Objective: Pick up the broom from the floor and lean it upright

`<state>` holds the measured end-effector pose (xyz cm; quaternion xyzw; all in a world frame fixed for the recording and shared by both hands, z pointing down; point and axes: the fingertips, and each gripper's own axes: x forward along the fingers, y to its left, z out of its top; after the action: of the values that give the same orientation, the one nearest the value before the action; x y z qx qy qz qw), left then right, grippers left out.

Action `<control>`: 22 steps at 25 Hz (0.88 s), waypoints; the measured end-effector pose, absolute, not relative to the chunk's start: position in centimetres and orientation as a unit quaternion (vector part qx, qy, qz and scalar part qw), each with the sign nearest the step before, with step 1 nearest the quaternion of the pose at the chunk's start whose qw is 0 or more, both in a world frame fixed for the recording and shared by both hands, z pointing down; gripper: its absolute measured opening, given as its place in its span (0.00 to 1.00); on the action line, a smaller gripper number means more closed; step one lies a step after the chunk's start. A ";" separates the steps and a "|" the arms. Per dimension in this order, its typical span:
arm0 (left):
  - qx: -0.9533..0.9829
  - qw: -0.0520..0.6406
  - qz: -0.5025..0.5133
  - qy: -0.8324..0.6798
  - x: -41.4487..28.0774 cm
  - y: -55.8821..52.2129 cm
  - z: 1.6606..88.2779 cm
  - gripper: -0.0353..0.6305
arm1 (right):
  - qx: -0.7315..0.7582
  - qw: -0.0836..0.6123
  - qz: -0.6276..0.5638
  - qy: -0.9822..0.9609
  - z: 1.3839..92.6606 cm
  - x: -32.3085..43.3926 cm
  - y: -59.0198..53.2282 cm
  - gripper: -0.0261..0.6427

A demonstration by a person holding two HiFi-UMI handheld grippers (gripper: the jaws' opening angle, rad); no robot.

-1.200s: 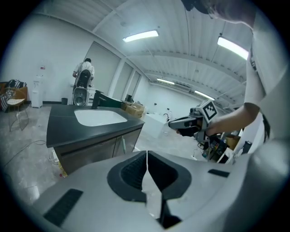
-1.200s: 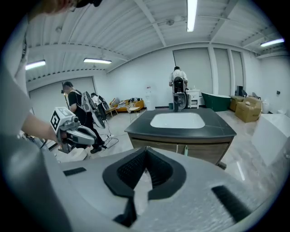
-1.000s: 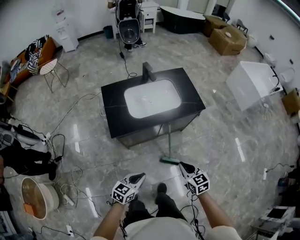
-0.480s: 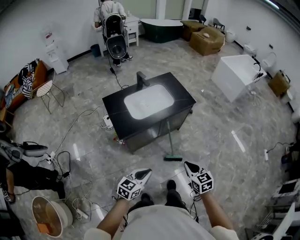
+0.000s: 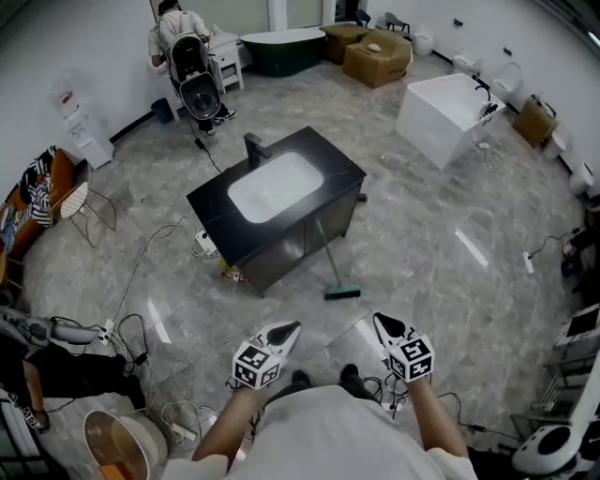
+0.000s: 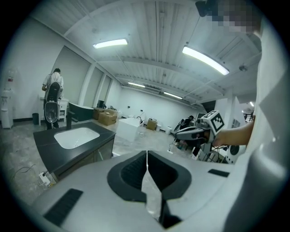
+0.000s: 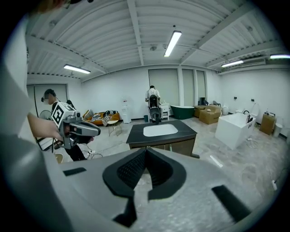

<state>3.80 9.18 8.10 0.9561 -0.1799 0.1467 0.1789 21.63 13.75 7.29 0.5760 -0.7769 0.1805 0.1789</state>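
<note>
The broom (image 5: 330,258) stands tilted, its thin handle resting against the front of the black sink cabinet (image 5: 211,204) and its green head (image 5: 342,292) on the floor. My left gripper (image 5: 289,329) and right gripper (image 5: 382,322) hover side by side near my body, well short of the broom, touching nothing. In the left gripper view the left gripper (image 6: 146,155) has its jaws pressed together with nothing in them. The right gripper (image 7: 145,152) is likewise shut and empty, pointing at the cabinet (image 7: 161,136). Neither gripper view shows the broom.
Loose cables (image 5: 155,328) and a power strip lie on the floor at my left, with a bucket (image 5: 120,442) beyond. A white tub (image 5: 439,114) stands far right, cardboard boxes (image 5: 377,56) and a dark tub (image 5: 281,45) at the back. A person (image 5: 176,26) stands at the far wall.
Both grippers have risen and drawn back from the broom, which has kept leaning on the cabinet. The head view has pulled away, so the cabinet sits farther off and to the left.
</note>
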 end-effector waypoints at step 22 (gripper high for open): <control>0.957 0.158 0.143 -0.198 9.7 12.3 4.3 0.07 | 0.572 0.134 0.160 -0.793 2.9 28.7 17.9 0.04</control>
<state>9.67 12.29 4.32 0.9568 -0.1981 0.1431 0.1578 28.73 17.86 2.89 0.5723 -0.7930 0.1602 0.1343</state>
